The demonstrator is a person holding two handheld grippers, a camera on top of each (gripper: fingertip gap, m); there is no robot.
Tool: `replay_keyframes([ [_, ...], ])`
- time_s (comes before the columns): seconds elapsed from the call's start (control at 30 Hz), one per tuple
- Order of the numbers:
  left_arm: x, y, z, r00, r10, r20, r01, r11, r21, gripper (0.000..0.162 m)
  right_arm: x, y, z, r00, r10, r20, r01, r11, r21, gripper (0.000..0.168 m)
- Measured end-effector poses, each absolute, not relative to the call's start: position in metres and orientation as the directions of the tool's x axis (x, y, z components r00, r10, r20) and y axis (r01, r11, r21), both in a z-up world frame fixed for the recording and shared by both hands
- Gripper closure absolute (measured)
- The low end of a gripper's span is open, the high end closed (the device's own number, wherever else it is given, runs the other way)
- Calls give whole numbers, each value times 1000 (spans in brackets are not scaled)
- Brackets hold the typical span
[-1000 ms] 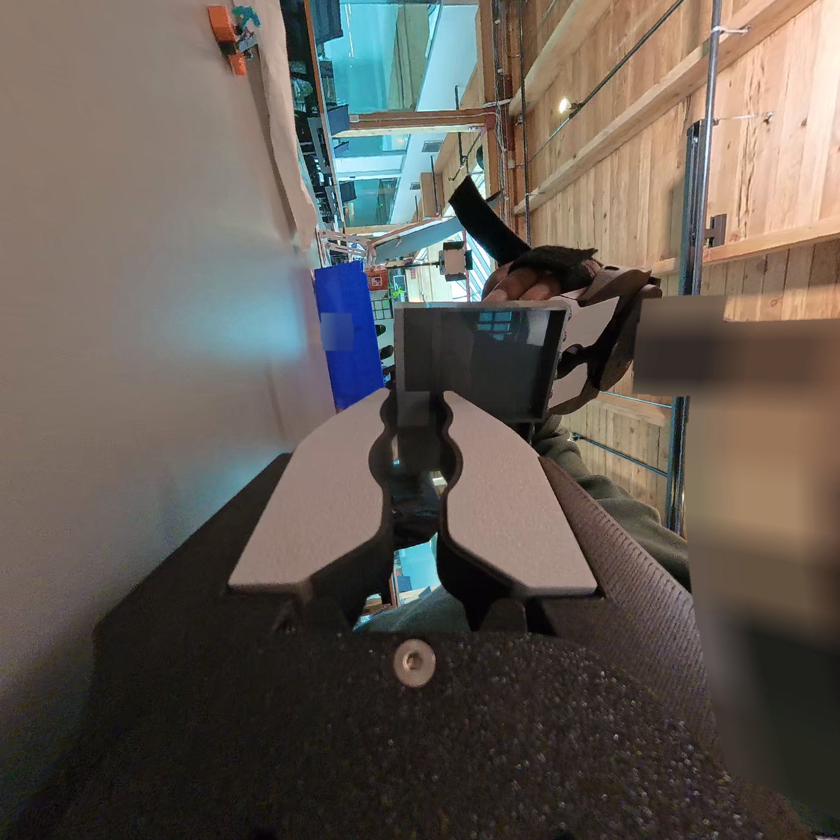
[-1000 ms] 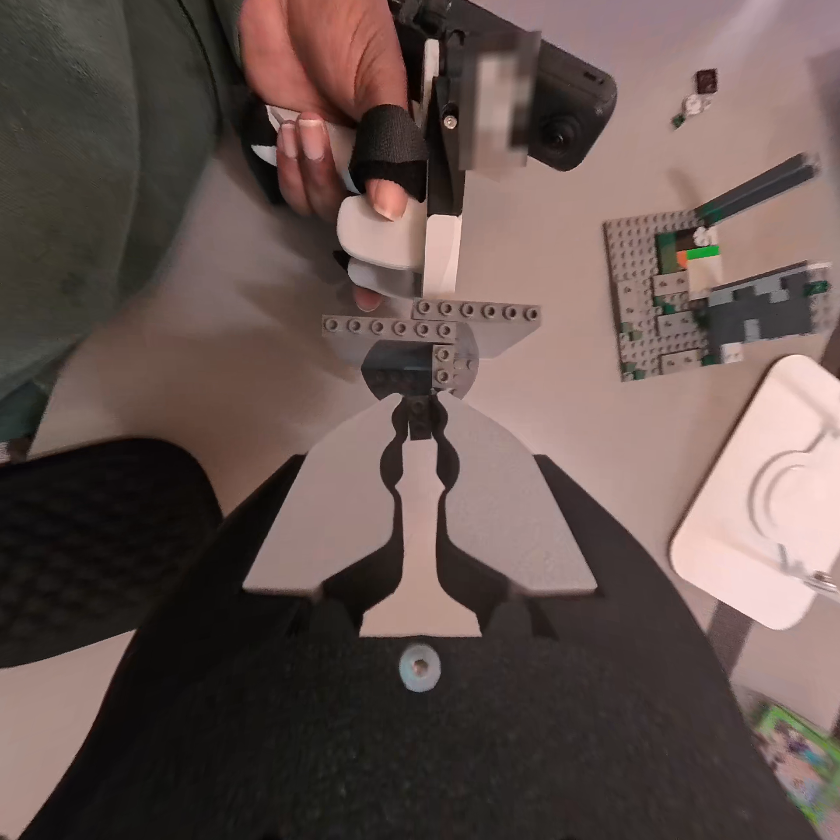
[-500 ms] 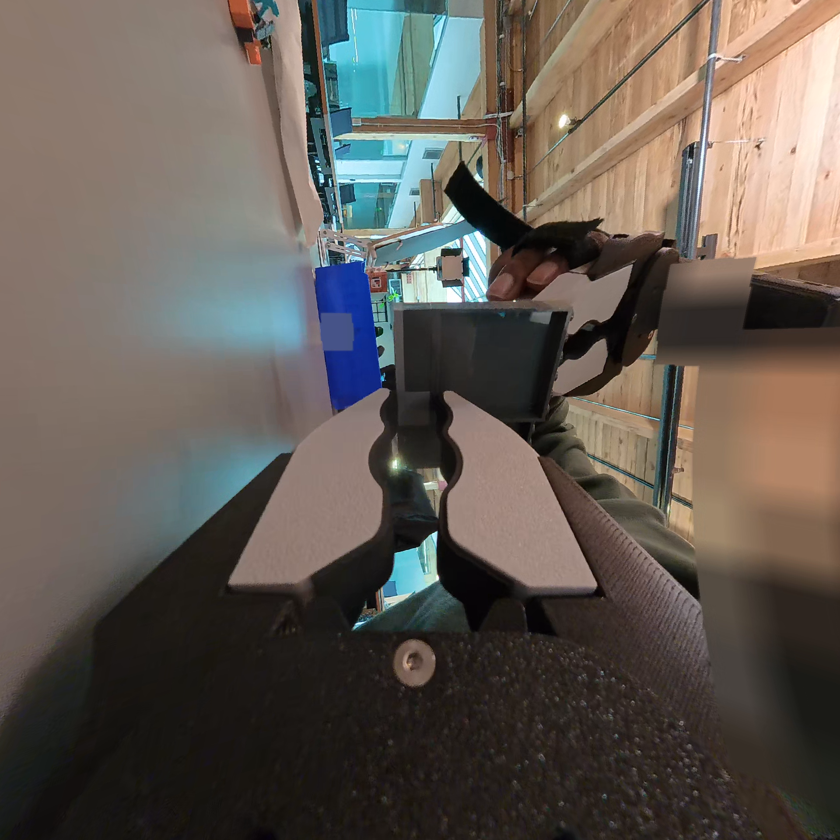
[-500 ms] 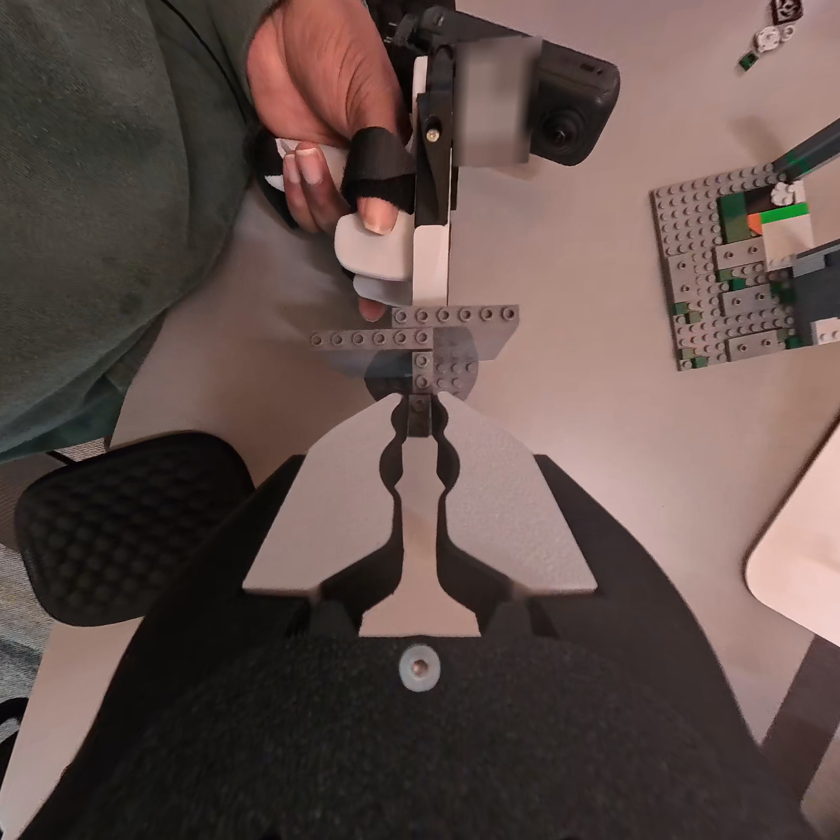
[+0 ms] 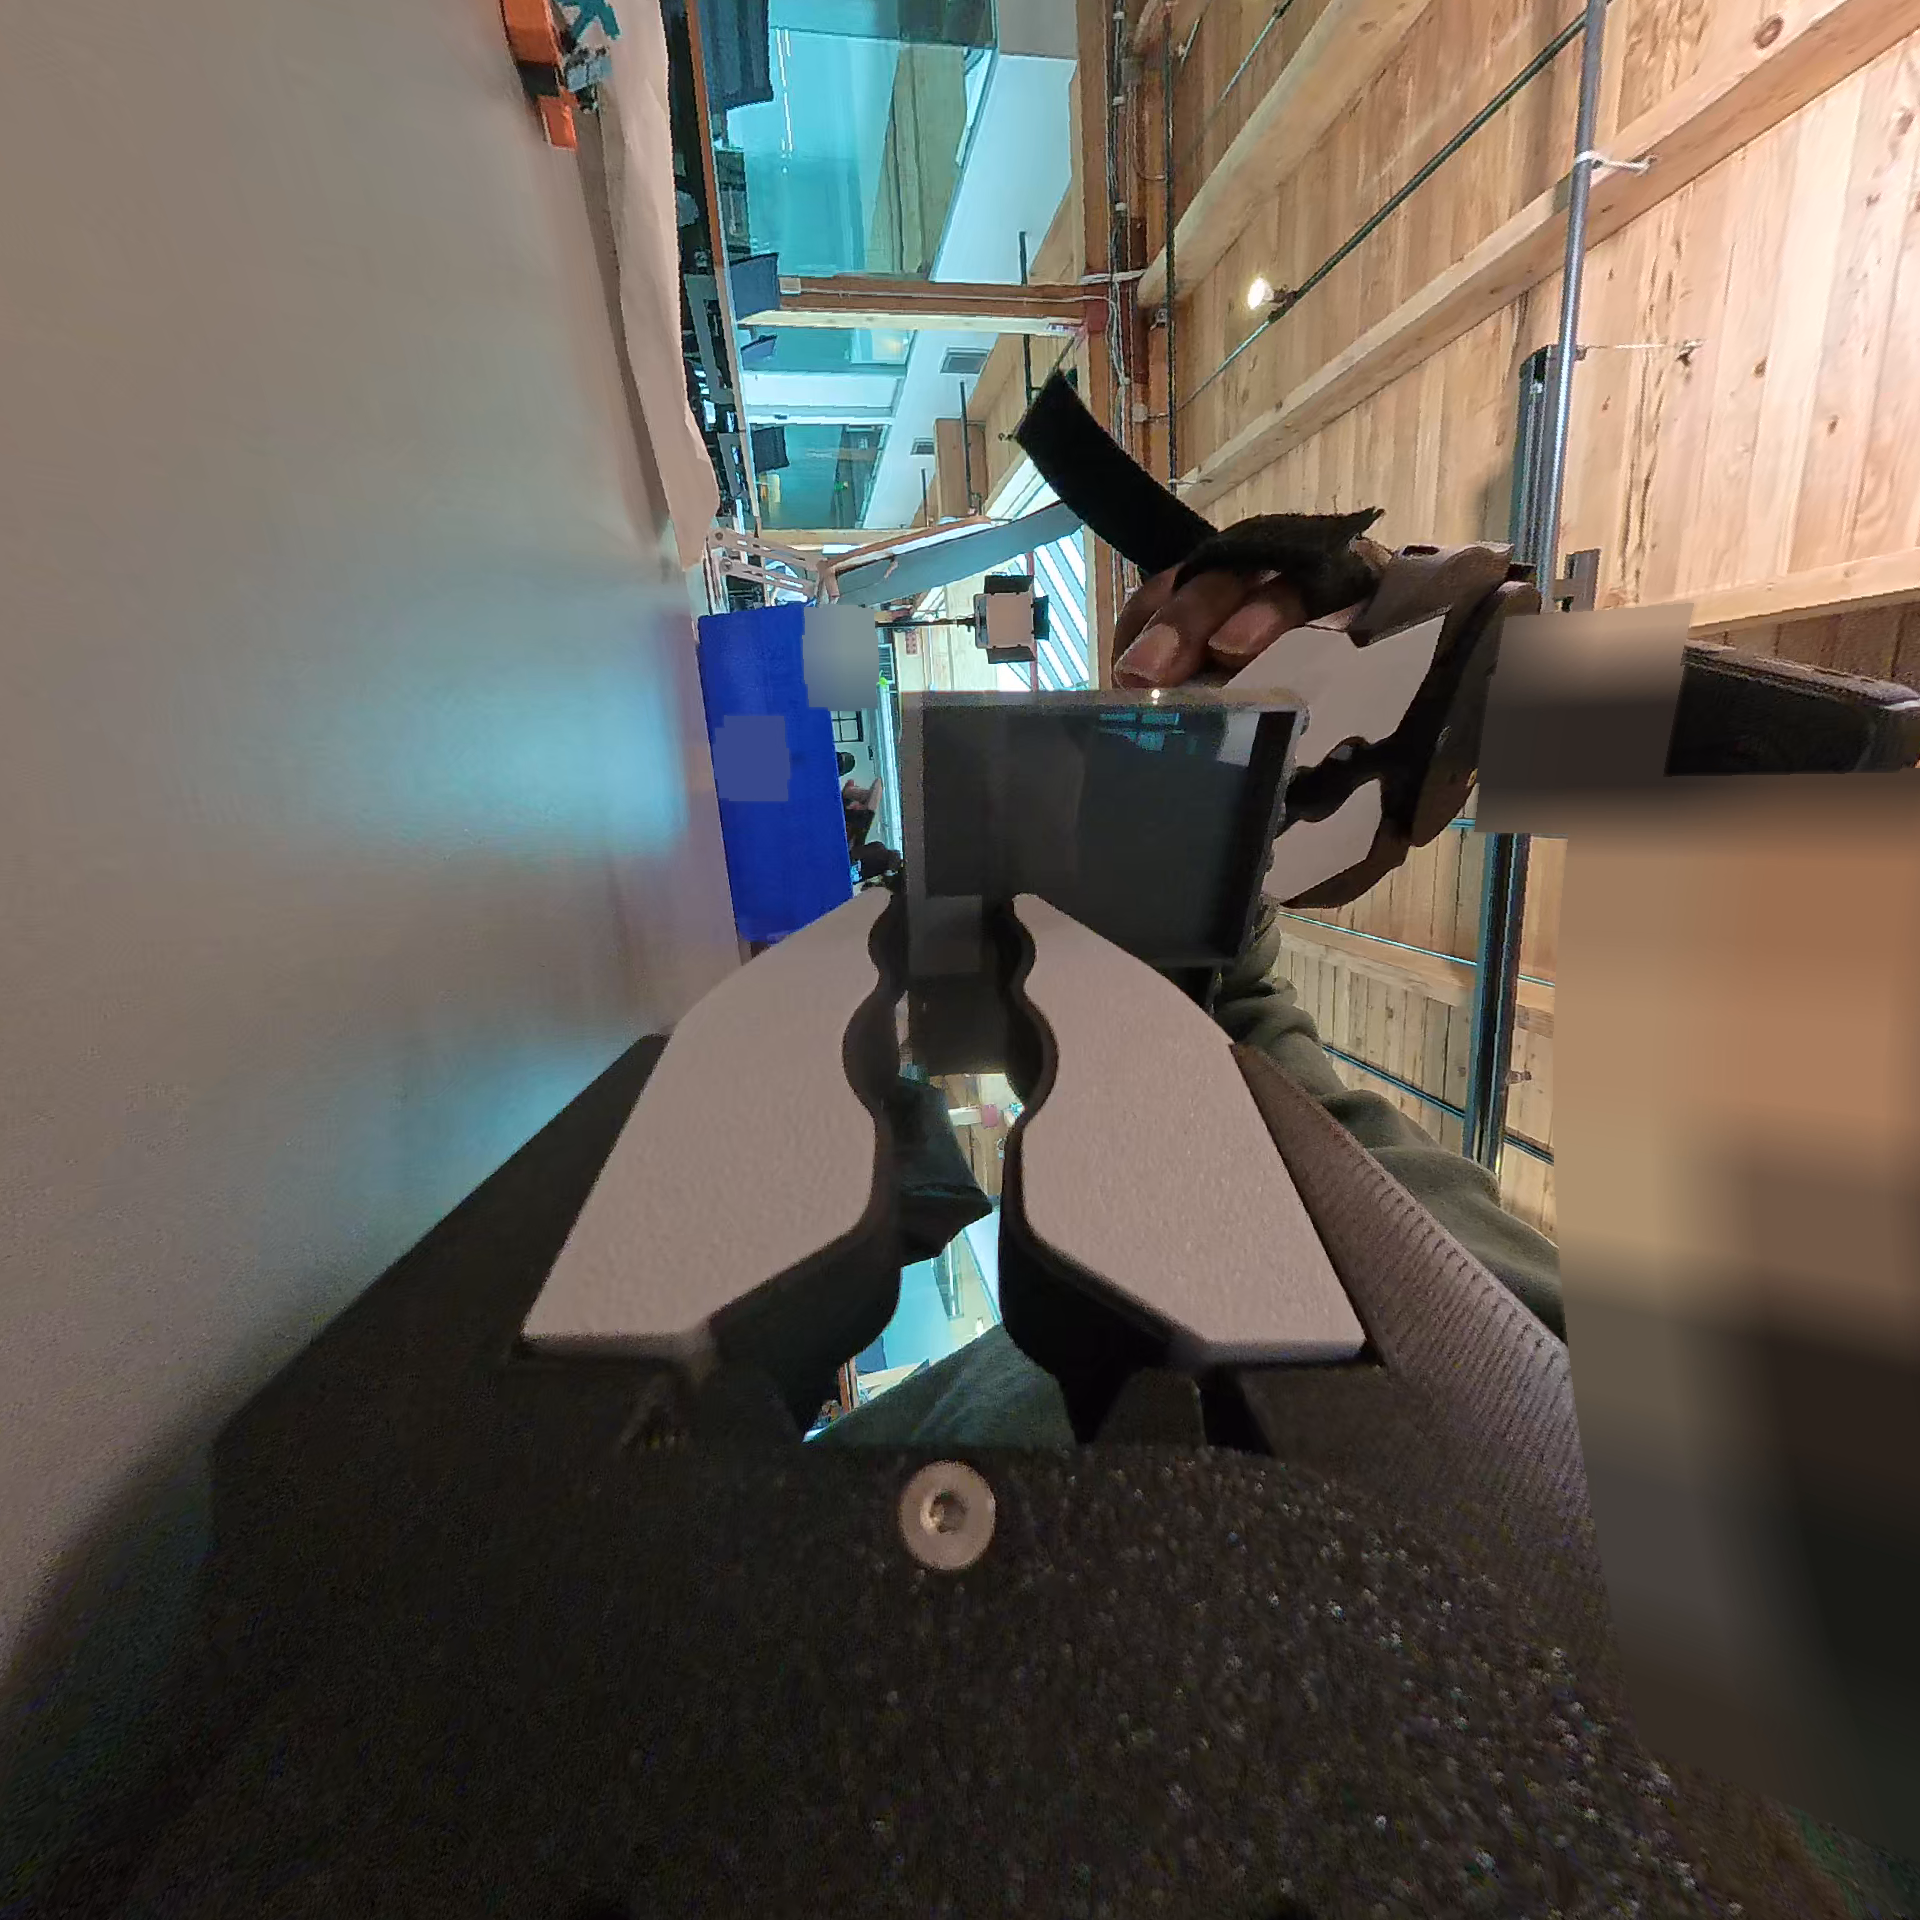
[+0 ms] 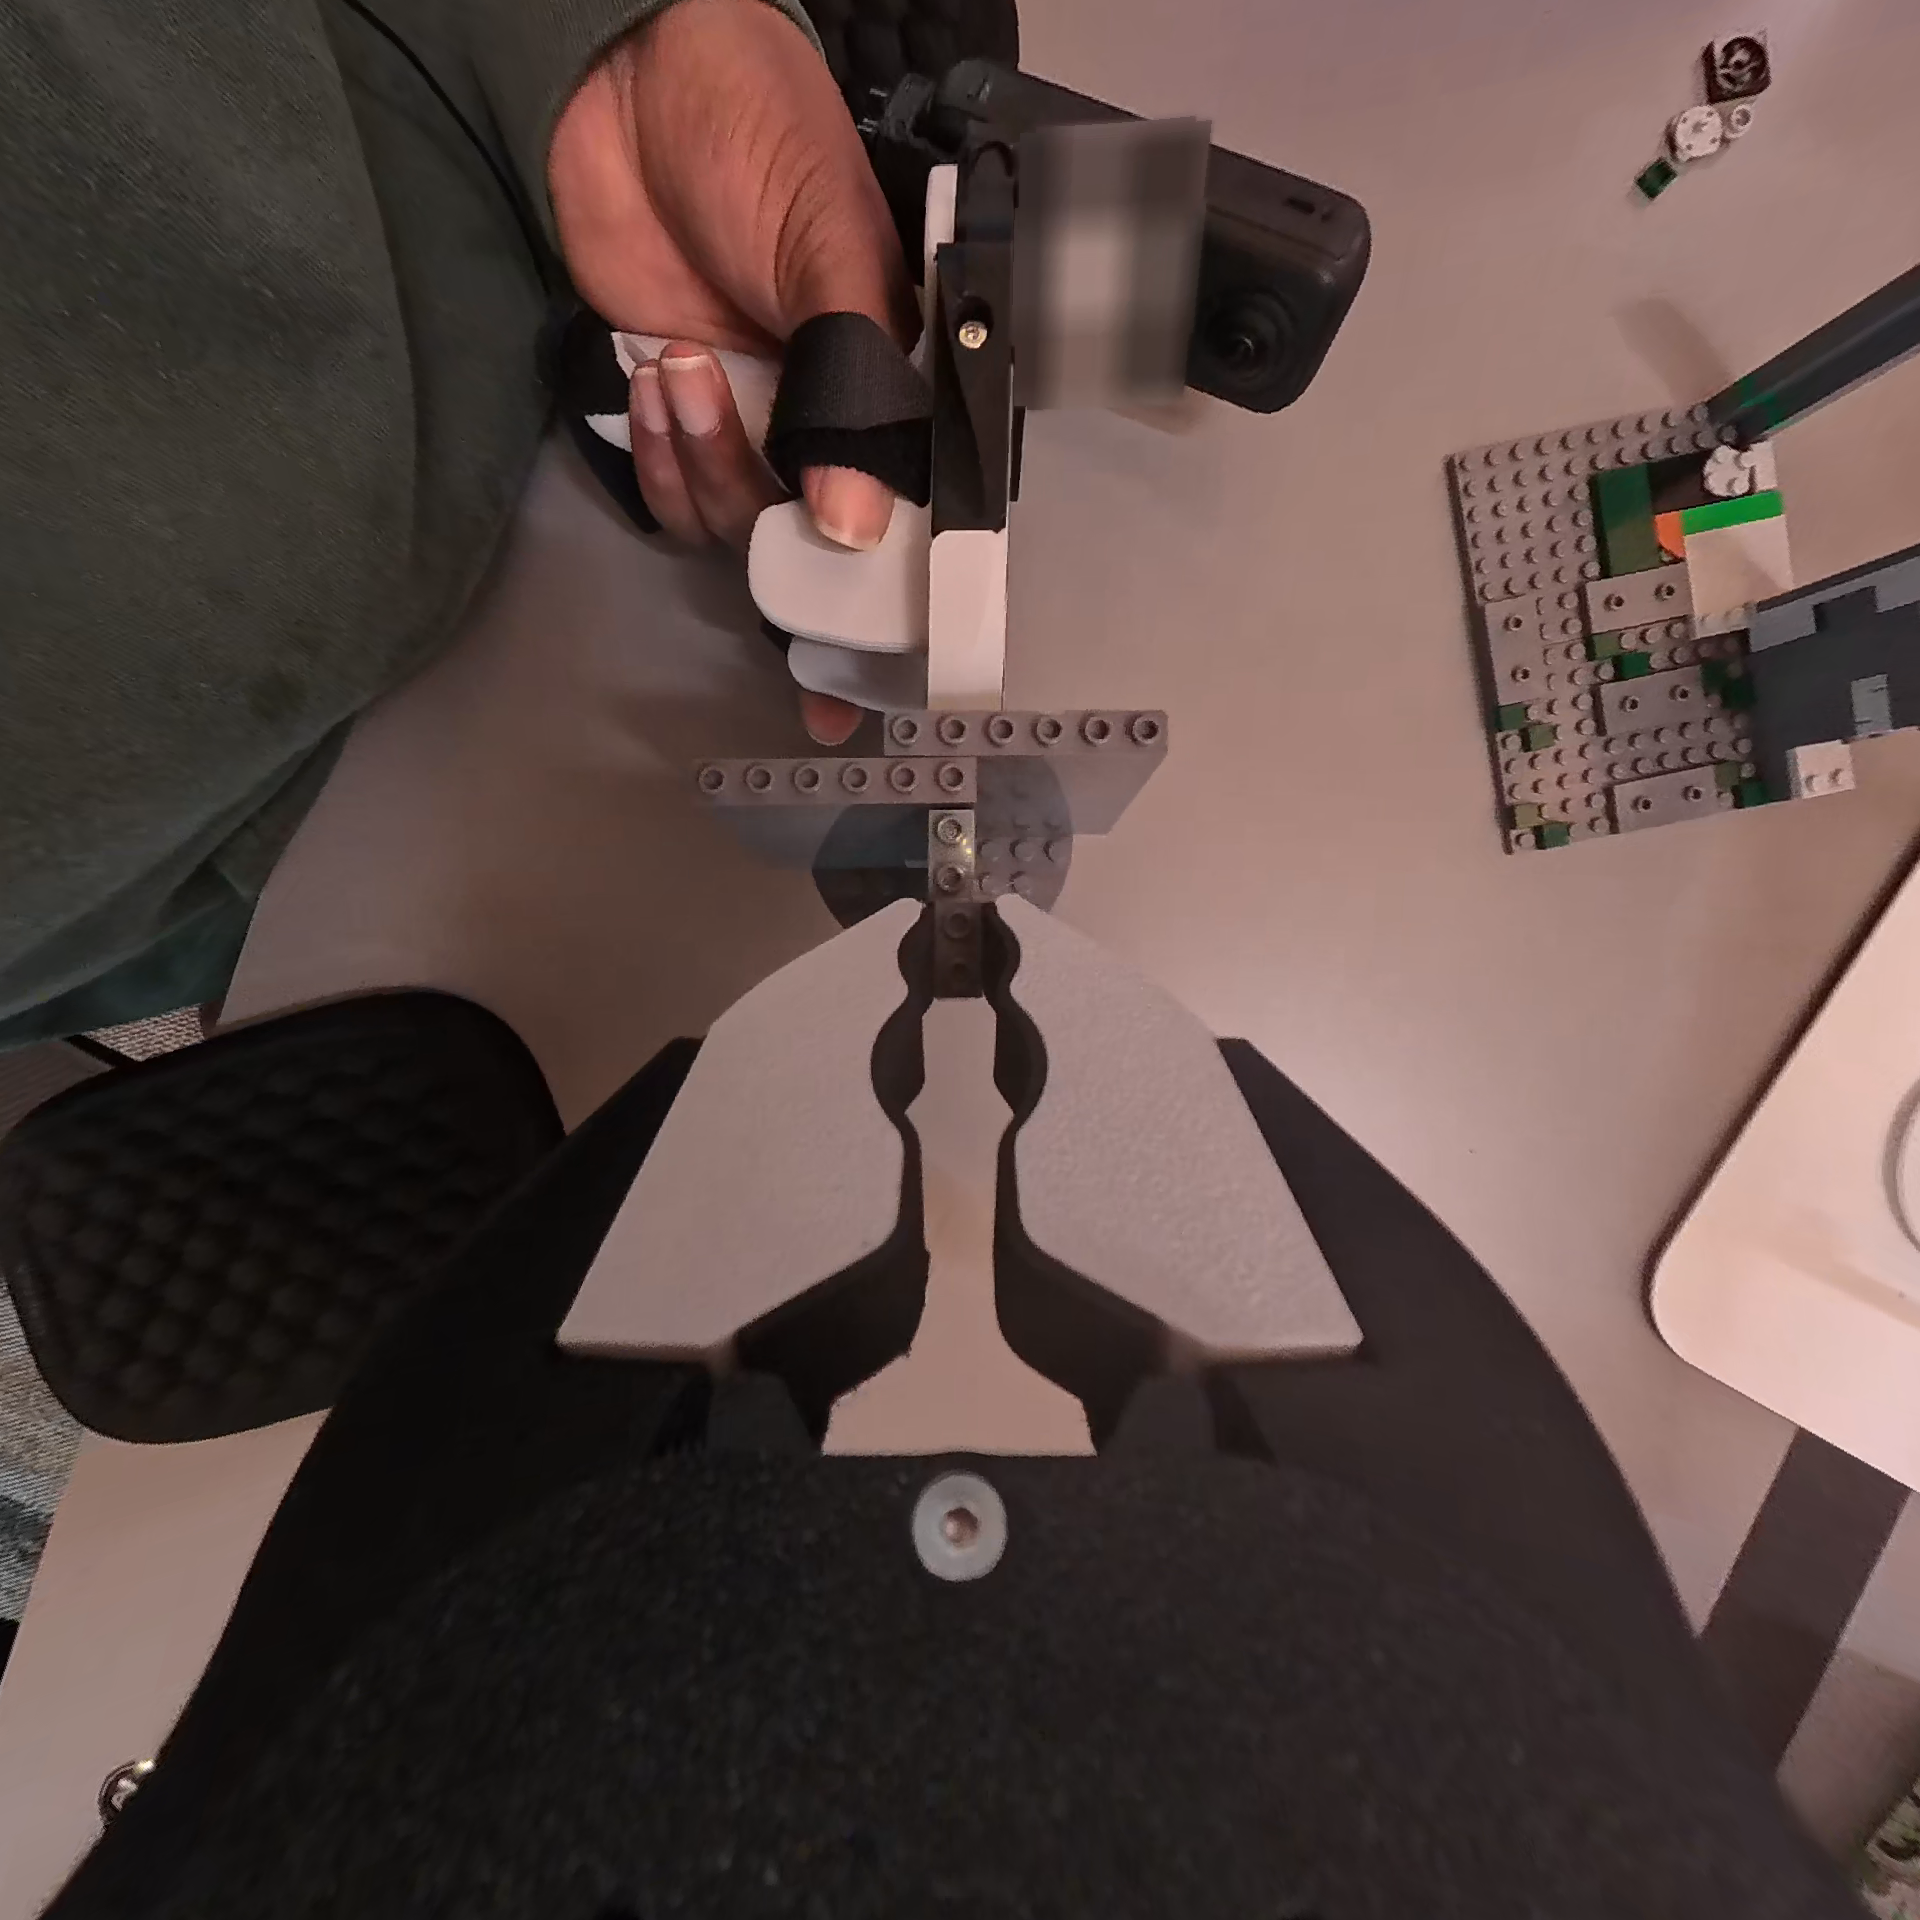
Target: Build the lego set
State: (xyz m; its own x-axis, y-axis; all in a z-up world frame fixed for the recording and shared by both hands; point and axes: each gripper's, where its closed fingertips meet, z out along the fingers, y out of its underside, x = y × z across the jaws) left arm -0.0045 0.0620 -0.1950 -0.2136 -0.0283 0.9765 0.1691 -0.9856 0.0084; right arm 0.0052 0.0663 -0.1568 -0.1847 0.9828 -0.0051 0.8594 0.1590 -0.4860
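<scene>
A flat grey lego assembly of studded wedge plates and a round plate is held in the air between both grippers. My right gripper is shut on its narrow dark strip. My left gripper, held by a hand, comes in from above and is shut on the assembly's far edge. In the left wrist view the left gripper is shut on the assembly, seen edge-on and from beneath. The right gripper meets it from the right. A grey baseplate with a partial green, white and dark build lies on the table at the right.
A white tray-like object sits at the table's right edge. Small loose pieces lie at the far right. A black chair stands at the lower left. A person's green sleeve fills the upper left. Tip to tip, the grippers are about 5 centimeters apart. From the left gripper's tips to the grey baseplate is close to 20 centimeters.
Both grippers stay shut on the assembly. The held assembly and both grippers have drifted slightly over the table. The hand on the right gripper has shifted a little in the left wrist view.
</scene>
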Motion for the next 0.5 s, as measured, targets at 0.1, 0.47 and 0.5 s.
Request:
replay_keyframes([
  [0.1, -5, 62, -196, -216, -24, 976, 171, -985, 14, 146, 5, 66, -158, -185, 983, -7, 861, 159, -483, 161],
  [0.47, -5, 62, -197, -223, -12, 975, 169, -985, 26, 146, 5, 66, -161, -189, 982, 2, 863, 167, -477, 161],
  [0.5, -5, 62, -197, -223, -11, 975, 170, -985, 27, 146, 5, 67, -161, -188, 982, 2, 863, 167, -476, 161],
])
